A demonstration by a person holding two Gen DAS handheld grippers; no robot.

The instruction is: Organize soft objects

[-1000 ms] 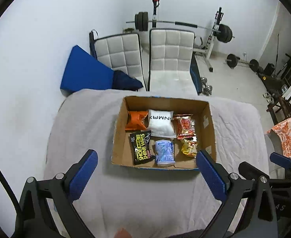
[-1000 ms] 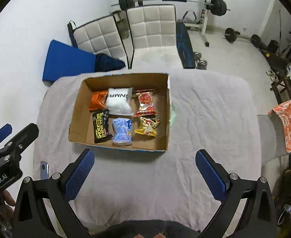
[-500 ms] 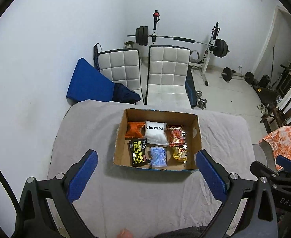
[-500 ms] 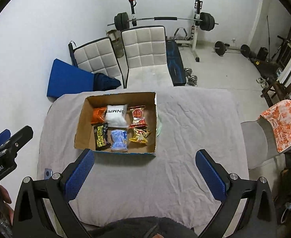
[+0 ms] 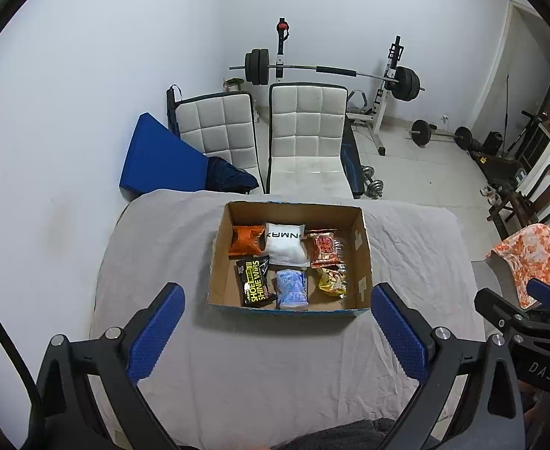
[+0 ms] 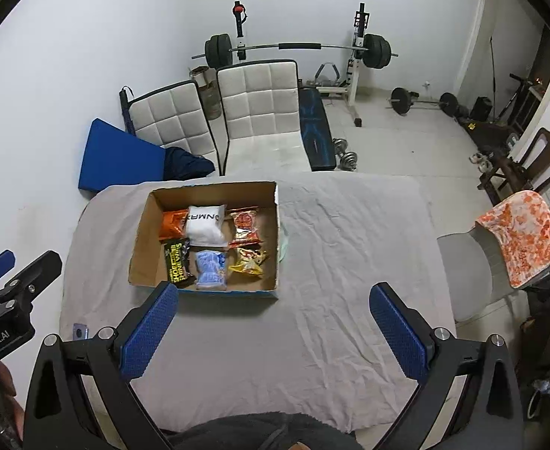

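An open cardboard box (image 5: 363, 247) (image 6: 143, 240) sits on a table covered with a grey cloth (image 5: 275, 367). Inside lie several soft packets: an orange one (image 5: 246, 240), a white pouch (image 5: 286, 245), a red snack bag (image 5: 325, 247), a black shoe-wipes pack (image 5: 256, 287), a blue packet (image 5: 292, 288) and a yellow bag (image 5: 333, 281). My left gripper (image 5: 276, 332) is open and empty, high above the table's near side. My right gripper (image 6: 273, 332) is open and empty, likewise high above the cloth. A pale green item (image 6: 285, 249) peeks out beside the box's right wall.
Two white padded chairs (image 5: 304, 127) and a blue cushion (image 5: 158, 161) stand behind the table. A barbell rack (image 5: 331, 71) and weights fill the back. A grey chair with an orange towel (image 6: 518, 232) stands at the right. A small blue-edged object (image 6: 80, 332) lies on the cloth's left edge.
Both grippers have risen and pulled back from the table; the box looks smaller and farther. Both stay open and empty. Nothing in the box has moved.
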